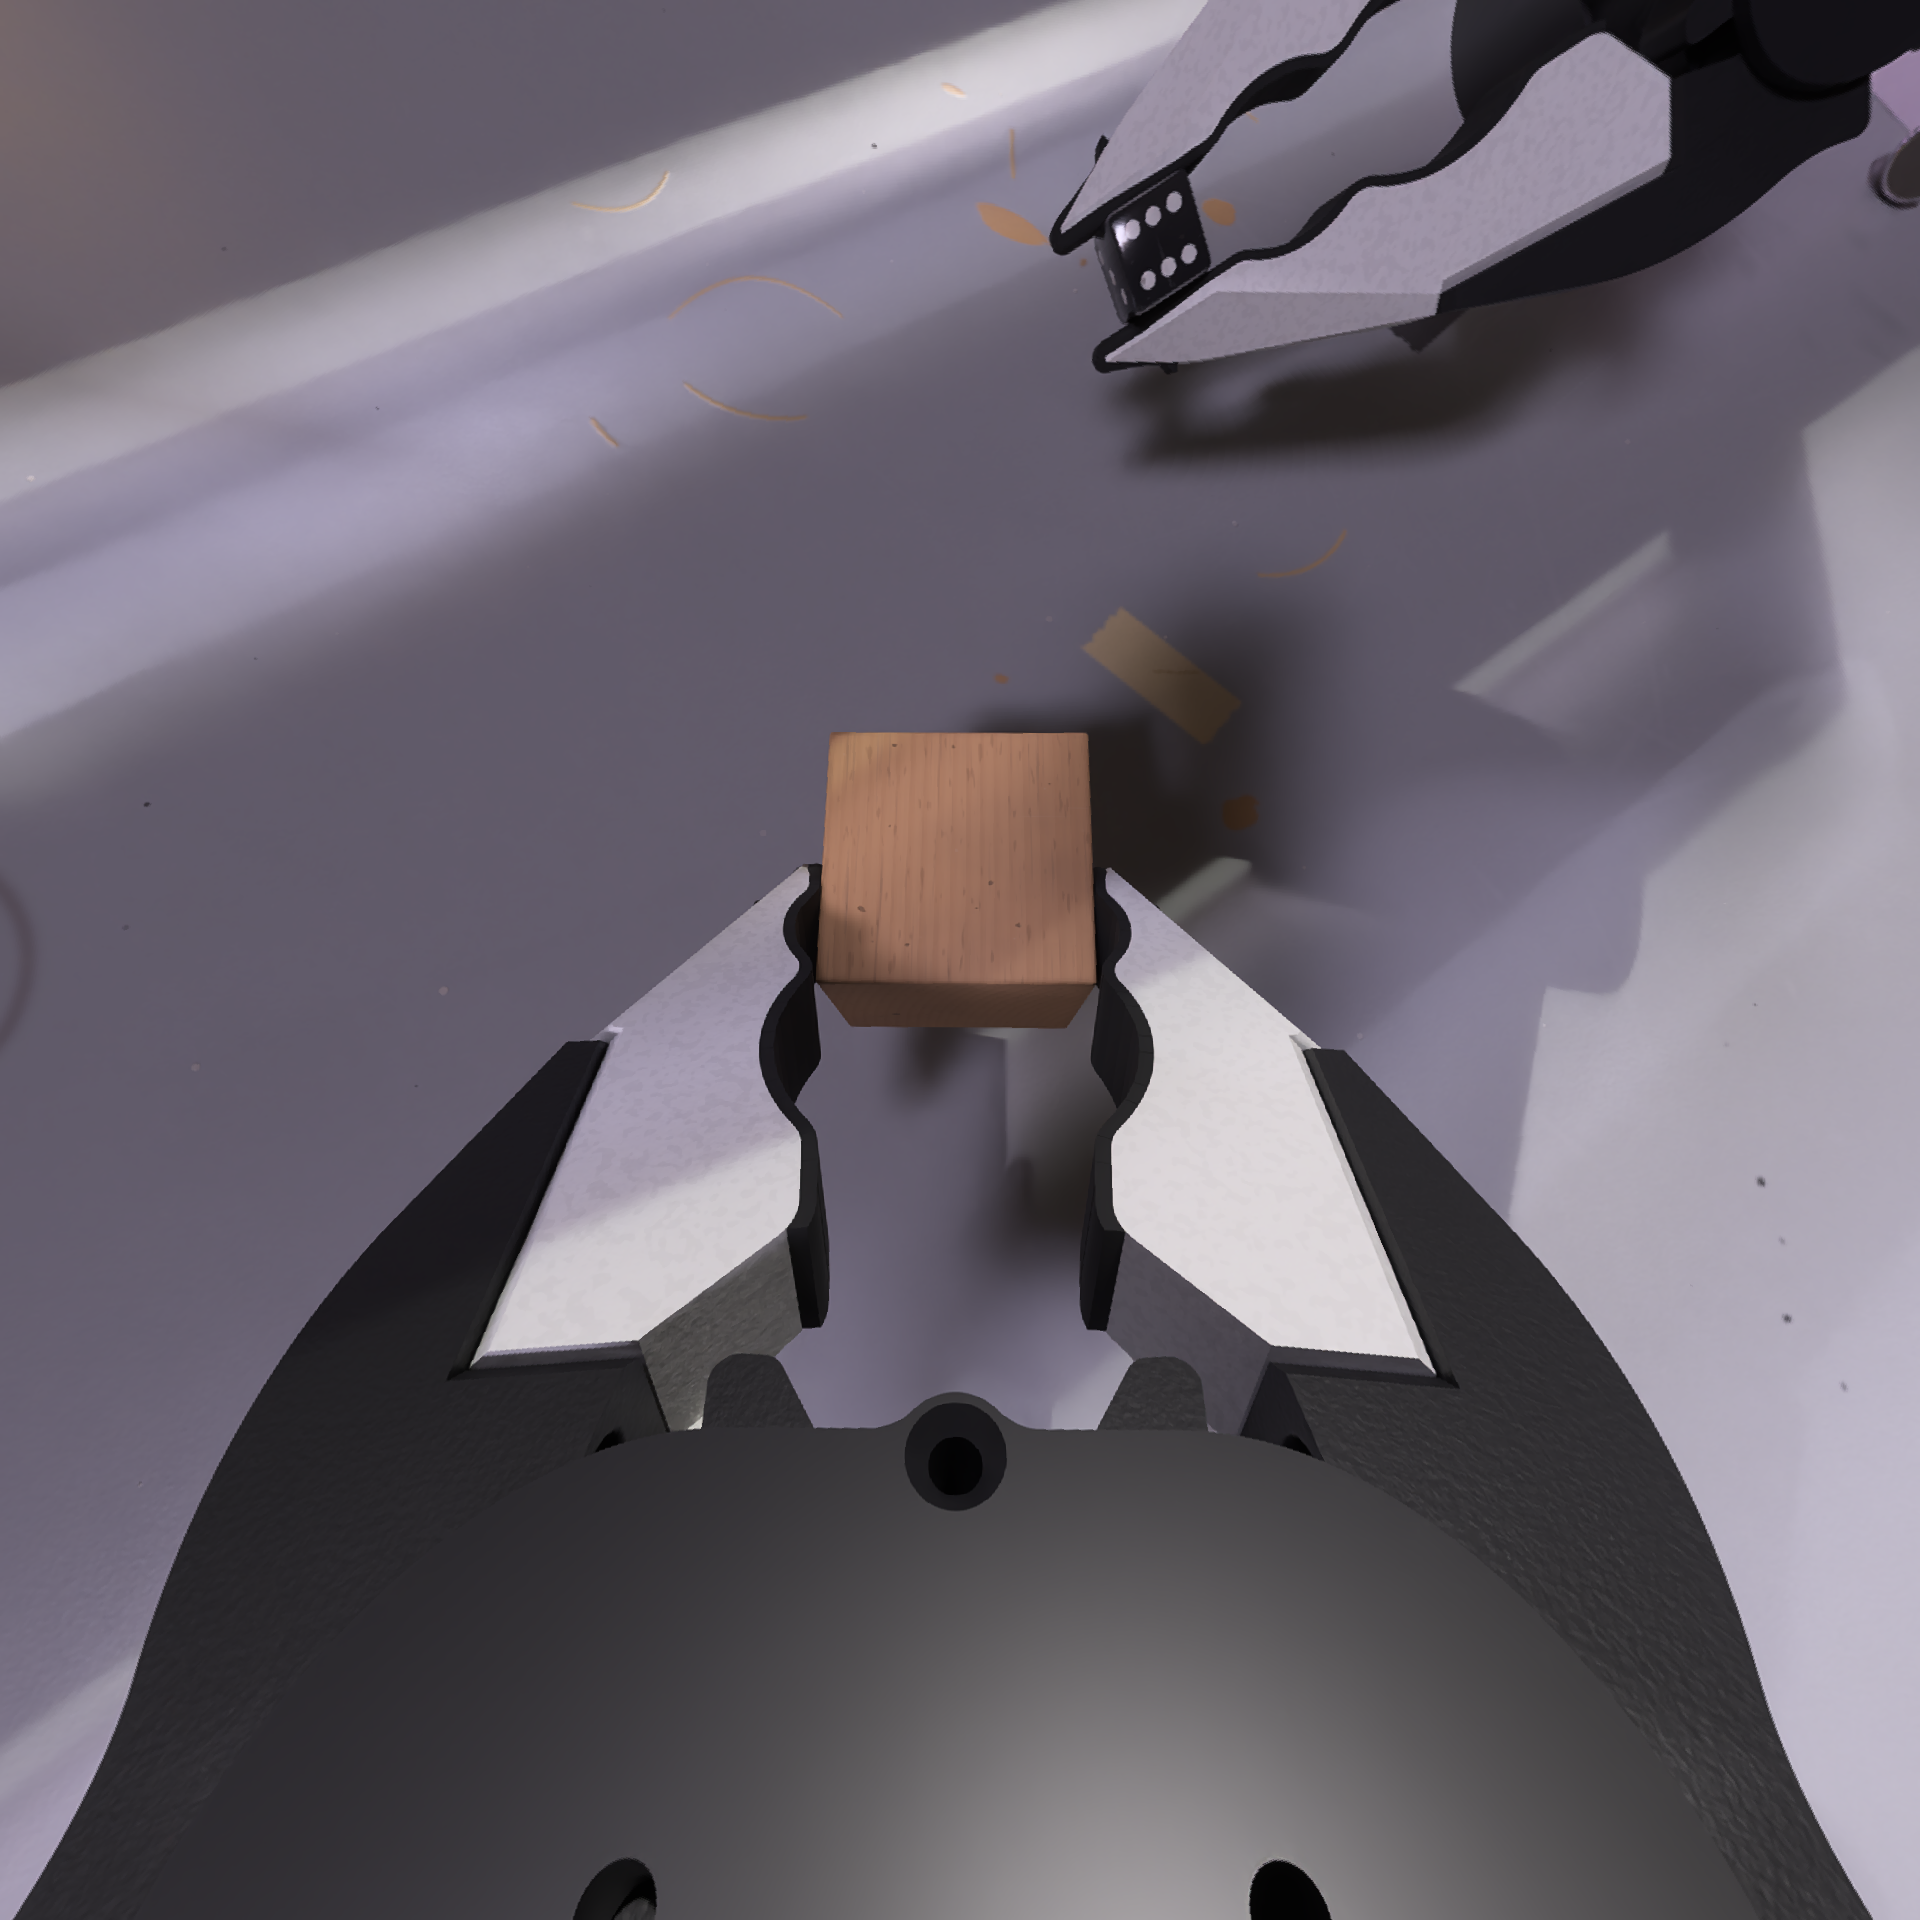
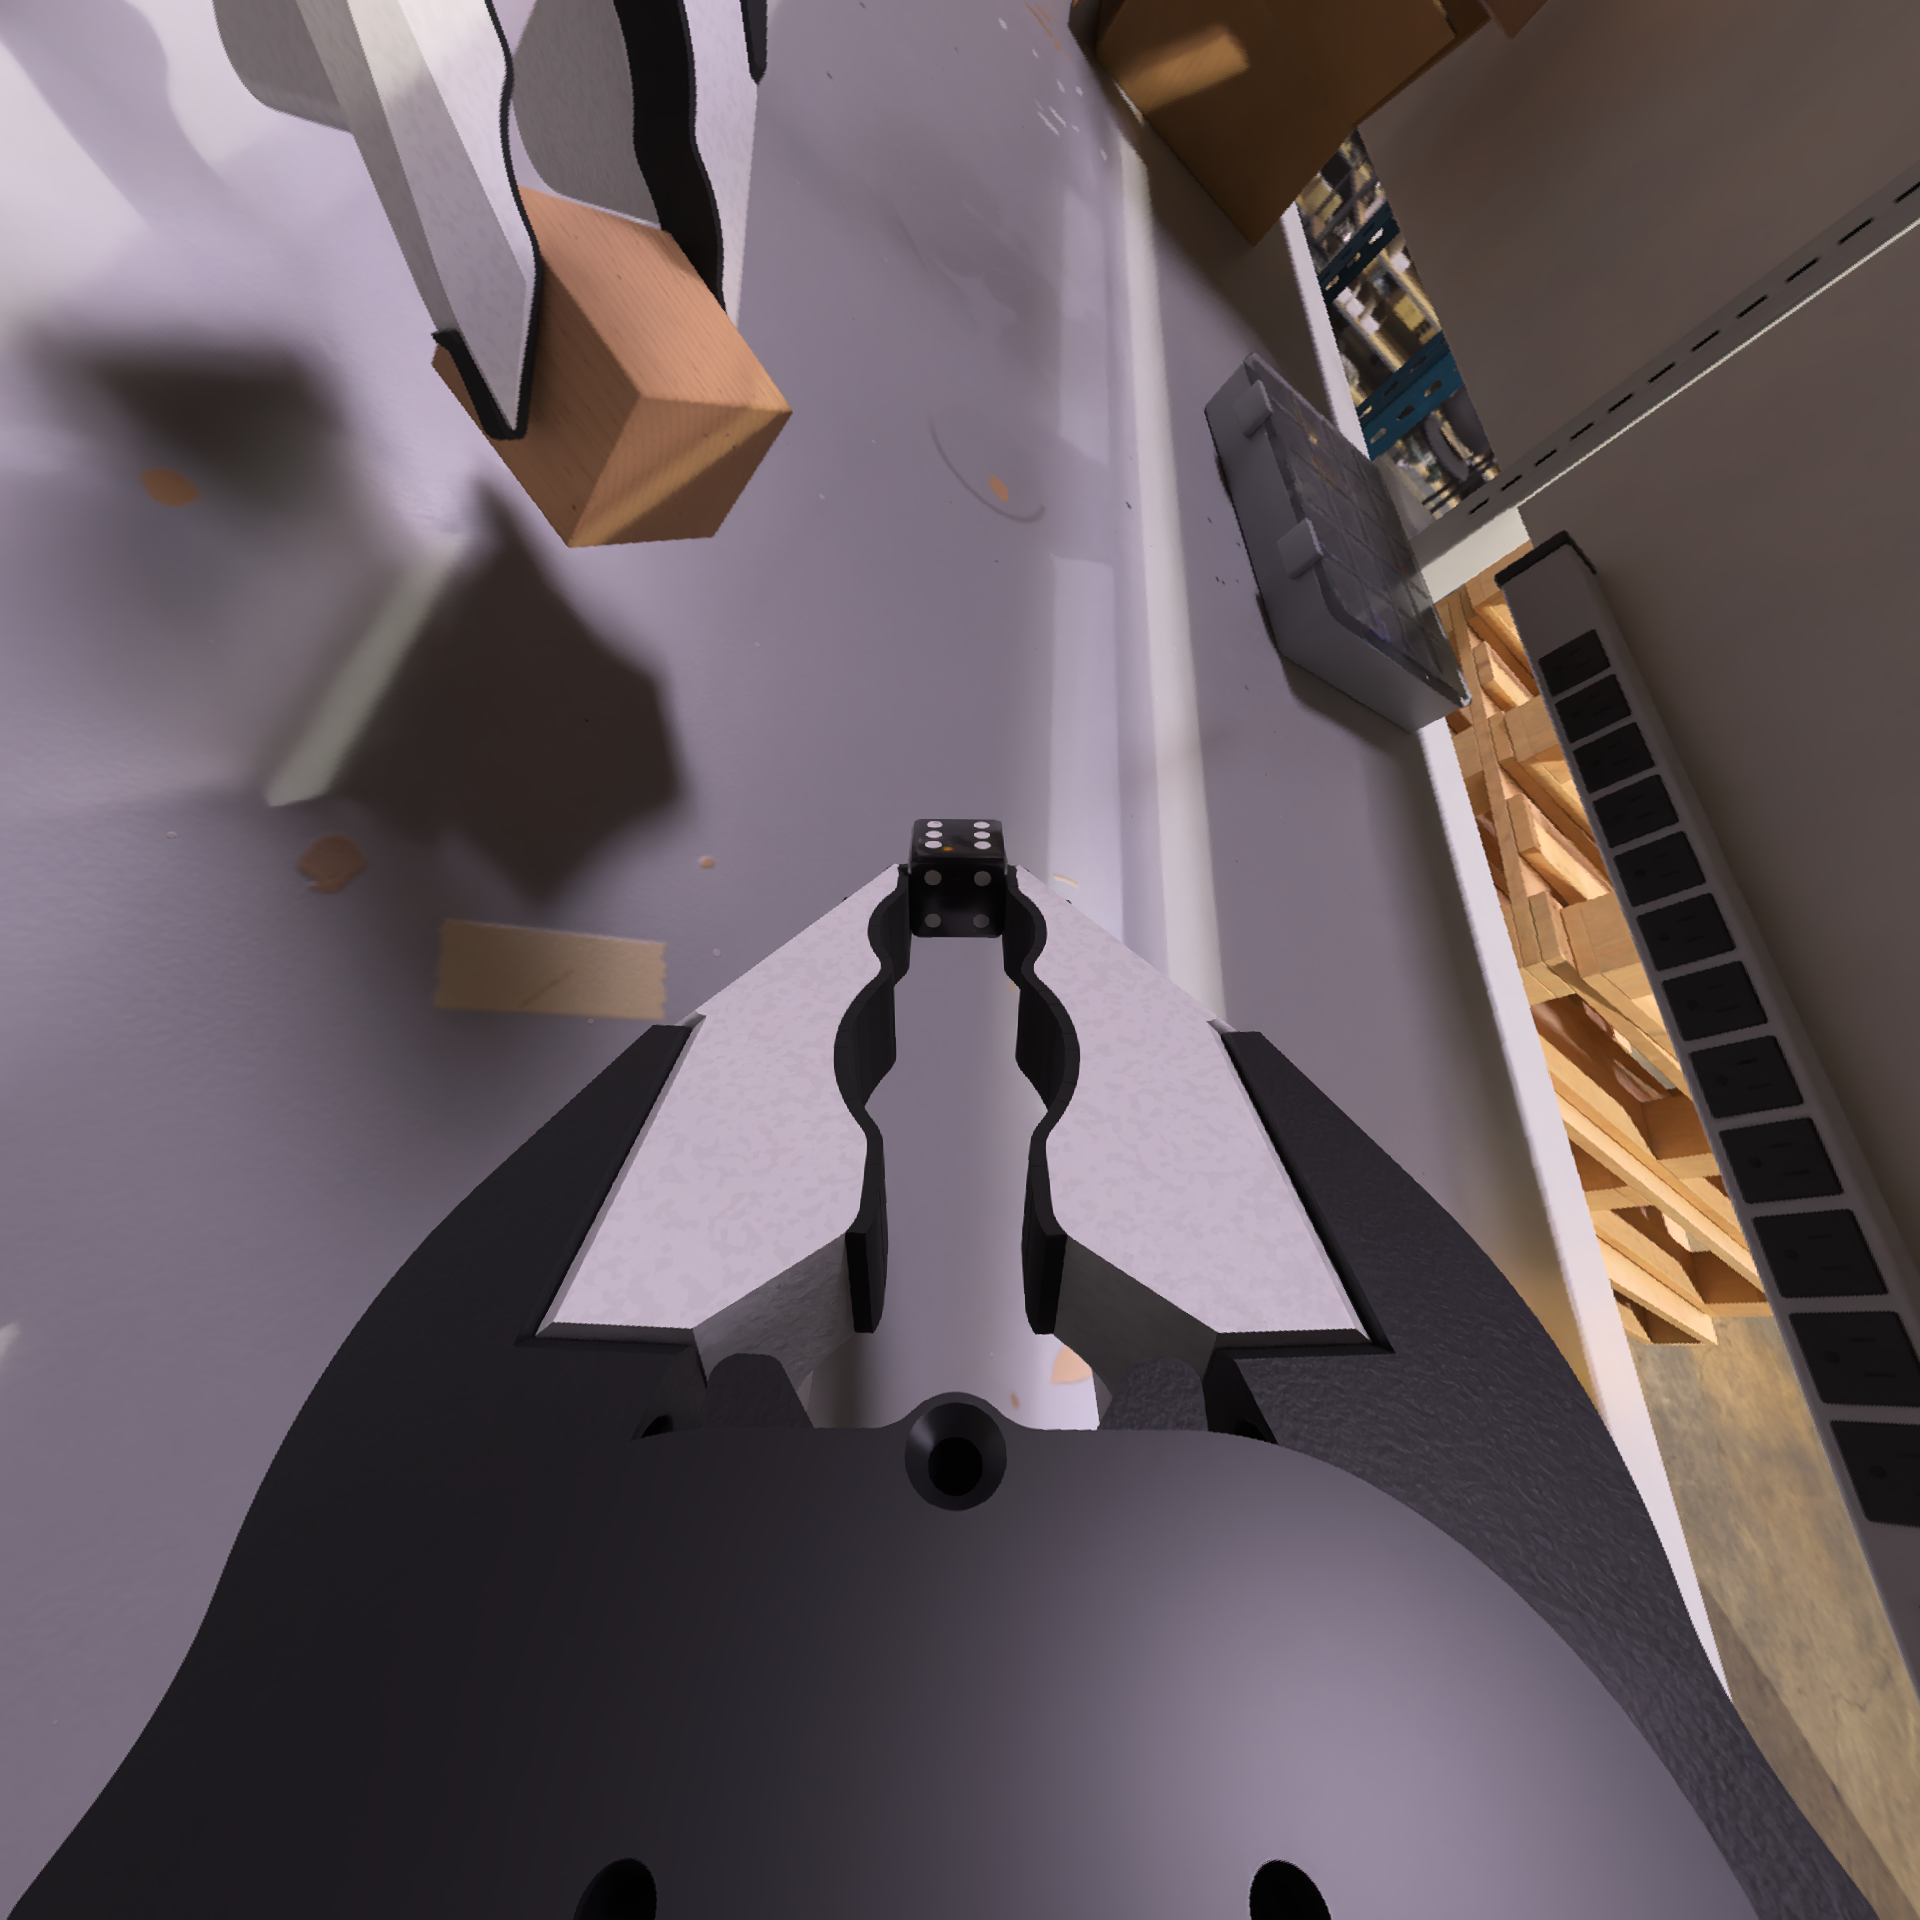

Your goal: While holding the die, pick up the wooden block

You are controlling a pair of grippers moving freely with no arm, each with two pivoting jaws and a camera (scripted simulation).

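My left gripper (image 1: 956, 904) is shut on the wooden block (image 1: 956, 862), a plain light-brown cube, and holds it above the grey table; its shadow lies below. The block also shows in the right wrist view (image 2: 644, 384), clamped between the left gripper's fingers (image 2: 468, 208) at the upper left. My right gripper (image 2: 956, 883) is shut on a small black die (image 2: 956, 878) with white pips at its fingertips. In the left wrist view the right gripper (image 1: 1132, 281) hangs at the upper right, above the table, with the die (image 1: 1155, 255) between its tips.
The grey table (image 1: 416, 779) carries a strip of tan tape (image 2: 551, 968) and small tan marks. Beyond the table's edge are a grey tray-like device (image 2: 1340, 582), a cardboard box (image 2: 1247, 94), a long power strip (image 2: 1714, 1039) and wooden pallets (image 2: 1600, 1039).
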